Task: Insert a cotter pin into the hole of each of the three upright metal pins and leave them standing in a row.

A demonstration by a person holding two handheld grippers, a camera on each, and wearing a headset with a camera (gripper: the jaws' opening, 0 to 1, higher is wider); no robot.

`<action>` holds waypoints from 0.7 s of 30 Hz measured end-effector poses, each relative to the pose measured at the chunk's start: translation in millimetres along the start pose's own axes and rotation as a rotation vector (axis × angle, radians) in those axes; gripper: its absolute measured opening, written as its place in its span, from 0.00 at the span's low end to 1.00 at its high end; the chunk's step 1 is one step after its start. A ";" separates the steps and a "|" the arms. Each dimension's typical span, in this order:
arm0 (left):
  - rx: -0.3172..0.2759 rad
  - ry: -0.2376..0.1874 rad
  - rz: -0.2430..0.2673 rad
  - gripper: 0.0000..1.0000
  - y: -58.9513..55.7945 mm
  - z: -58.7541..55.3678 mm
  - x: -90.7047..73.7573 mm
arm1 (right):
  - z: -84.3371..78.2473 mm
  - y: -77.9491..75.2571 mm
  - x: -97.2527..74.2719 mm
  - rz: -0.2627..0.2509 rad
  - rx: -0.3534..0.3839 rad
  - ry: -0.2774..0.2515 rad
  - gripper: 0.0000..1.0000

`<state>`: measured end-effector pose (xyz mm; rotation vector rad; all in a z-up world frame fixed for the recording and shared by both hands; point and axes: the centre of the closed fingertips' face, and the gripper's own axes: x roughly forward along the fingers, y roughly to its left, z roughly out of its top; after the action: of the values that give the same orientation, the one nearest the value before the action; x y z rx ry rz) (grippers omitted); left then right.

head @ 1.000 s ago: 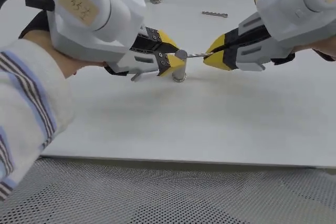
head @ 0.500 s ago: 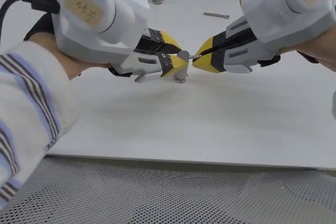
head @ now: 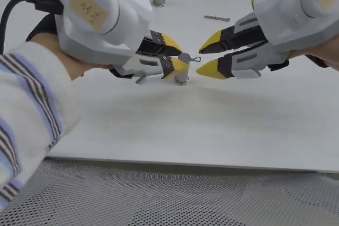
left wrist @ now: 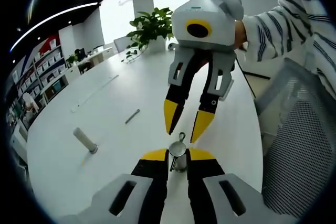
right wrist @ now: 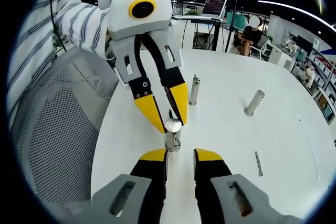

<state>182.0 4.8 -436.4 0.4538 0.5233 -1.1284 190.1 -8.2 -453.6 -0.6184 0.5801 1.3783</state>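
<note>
Pin [head: 182,73] at frame centre, clamped in left gripper [head: 177,56] jaws, cotter [head: 195,59] seated through its hole. Right gripper [head: 200,61] jaws wide apart, empty: back straight off, then unclamp gently, leaving pin upright on bench [head: 159,125].

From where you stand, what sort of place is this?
Most likely an open-plan office or lab: a long white table, a potted plant at its far end, shelves along one wall, and a monitor on a stand.
</note>
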 end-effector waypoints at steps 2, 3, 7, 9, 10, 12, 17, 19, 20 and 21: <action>0.002 0.000 0.000 0.09 0.7 -0.6 0.0 | 1.3 0.7 -0.1 0.004 0.008 -0.010 0.10; 0.002 0.000 0.000 0.09 0.9 -0.7 0.1 | 4.9 3.5 -1.4 0.004 0.011 -0.020 0.08; 0.009 0.001 0.001 0.09 3.0 -1.9 0.5 | 11.5 3.7 -1.7 -0.006 0.015 -0.042 0.01; 0.011 0.002 0.001 0.09 3.5 -1.9 0.6 | 13.2 5.3 -1.6 0.002 0.013 -0.046 0.00; 0.011 0.001 0.001 0.09 3.8 -1.7 0.6 | 14.4 5.3 -1.4 0.000 0.012 -0.049 0.00; 0.009 0.001 0.002 0.09 4.2 -1.4 0.2 | 15.8 6.6 -0.2 0.008 0.001 -0.041 0.00; 0.011 0.000 0.001 0.10 3.5 -1.2 0.1 | 14.9 7.9 -0.2 0.002 -0.007 -0.036 0.00; 0.030 -0.001 0.002 0.10 4.0 -1.6 0.4 | 14.6 7.2 -1.0 -0.005 -0.002 -0.040 0.00; 0.045 -0.002 0.001 0.10 3.7 -2.1 0.6 | 14.5 6.9 -1.9 -0.012 0.001 -0.043 0.00; 0.042 -0.002 0.001 0.10 3.4 -2.4 0.7 | 14.9 6.6 -2.3 -0.015 0.004 -0.046 0.00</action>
<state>184.9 6.9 -438.5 0.4897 0.4979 -1.1401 183.6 1.2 -441.8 -0.5855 0.5406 1.3729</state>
